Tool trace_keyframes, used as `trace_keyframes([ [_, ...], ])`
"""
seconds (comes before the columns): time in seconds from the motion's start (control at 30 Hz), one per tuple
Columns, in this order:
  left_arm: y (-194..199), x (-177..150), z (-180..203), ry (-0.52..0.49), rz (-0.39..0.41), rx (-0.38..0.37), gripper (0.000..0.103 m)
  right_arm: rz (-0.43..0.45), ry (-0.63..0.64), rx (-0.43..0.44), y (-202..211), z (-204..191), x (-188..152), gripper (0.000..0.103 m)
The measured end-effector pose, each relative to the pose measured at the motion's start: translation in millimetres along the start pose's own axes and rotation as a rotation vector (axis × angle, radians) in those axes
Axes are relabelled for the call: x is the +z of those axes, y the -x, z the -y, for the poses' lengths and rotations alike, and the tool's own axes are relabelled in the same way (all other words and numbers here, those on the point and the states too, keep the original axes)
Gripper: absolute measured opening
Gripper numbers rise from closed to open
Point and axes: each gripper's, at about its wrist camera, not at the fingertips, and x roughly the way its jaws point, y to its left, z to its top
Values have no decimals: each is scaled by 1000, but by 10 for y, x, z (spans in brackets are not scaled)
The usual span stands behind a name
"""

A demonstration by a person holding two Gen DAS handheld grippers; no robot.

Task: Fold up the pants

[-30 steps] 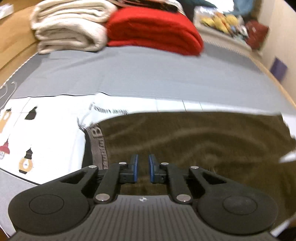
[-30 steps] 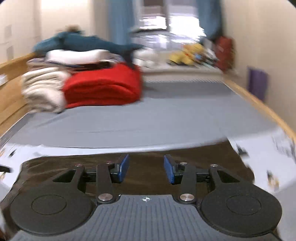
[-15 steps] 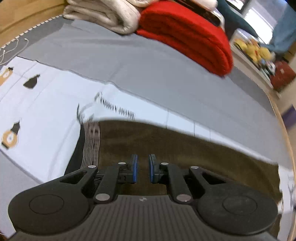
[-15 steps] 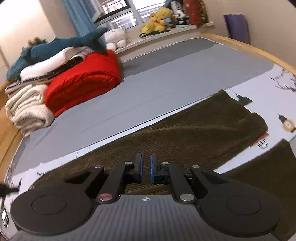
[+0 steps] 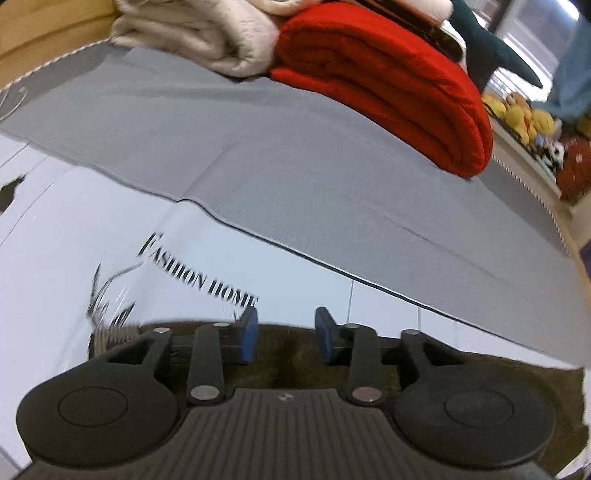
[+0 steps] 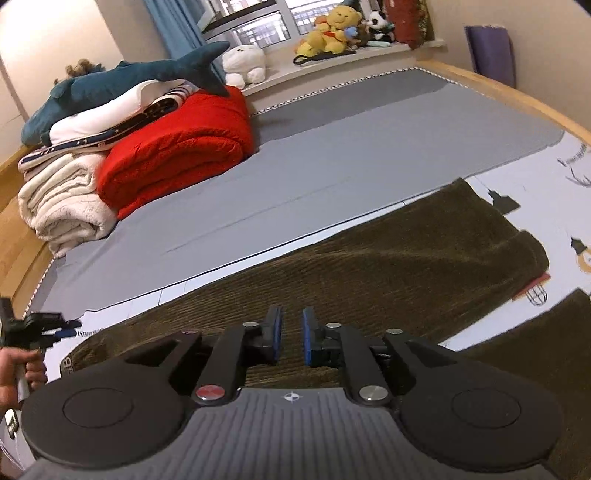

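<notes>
Dark brown corduroy pants (image 6: 388, 258) lie flat across a white printed sheet (image 6: 554, 177) on the bed. One leg's end shows at the right (image 6: 524, 243) and a second leg (image 6: 546, 347) lies nearer. In the left wrist view only the pants' upper edge (image 5: 284, 343) and the striped waistband (image 5: 110, 332) show. My left gripper (image 5: 284, 334) is open and empty above the waist end; it also shows in the right wrist view (image 6: 40, 328), held by a hand. My right gripper (image 6: 291, 338) is almost closed with a narrow gap, empty, just above the pants' middle.
A grey bedsheet (image 5: 295, 155) covers the far half of the bed. A red folded blanket (image 6: 177, 147), a cream blanket (image 6: 62, 206) and a plush shark (image 6: 122, 85) are stacked at the back left. Plush toys (image 6: 332, 29) sit on the windowsill. A wooden bed rim (image 6: 517, 96) runs along the right.
My left gripper has opened and tilted up toward the waist edge, so less of the pants shows. My right gripper stayed nearly closed and moved slightly closer to the pants.
</notes>
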Motion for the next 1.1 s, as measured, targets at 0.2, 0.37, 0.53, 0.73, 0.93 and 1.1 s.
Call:
trace_keyframes([
  [0.2, -470, 0, -83, -91, -110, 6, 71, -23, 8, 0, -81, 21, -3, 18],
  [0.37, -652, -52, -37, -210, -146, -23, 81, -36, 23, -14, -128, 31, -16, 18],
  [0.53, -750, -157, 58, -353, -127, 2, 81, -43, 31, -26, -159, 28, -51, 18],
  [0.73, -598, -171, 108, -440, -111, -79, 5, -44, 61, -57, -189, 24, -71, 18],
  [0.93, -107, -229, 231, -521, -64, -83, 2, -45, 63, -102, -183, 121, -64, 18],
  [1.1, 699, -457, 385, -609, -33, -117, 2, -44, 15, -136, -140, 255, -87, 18],
])
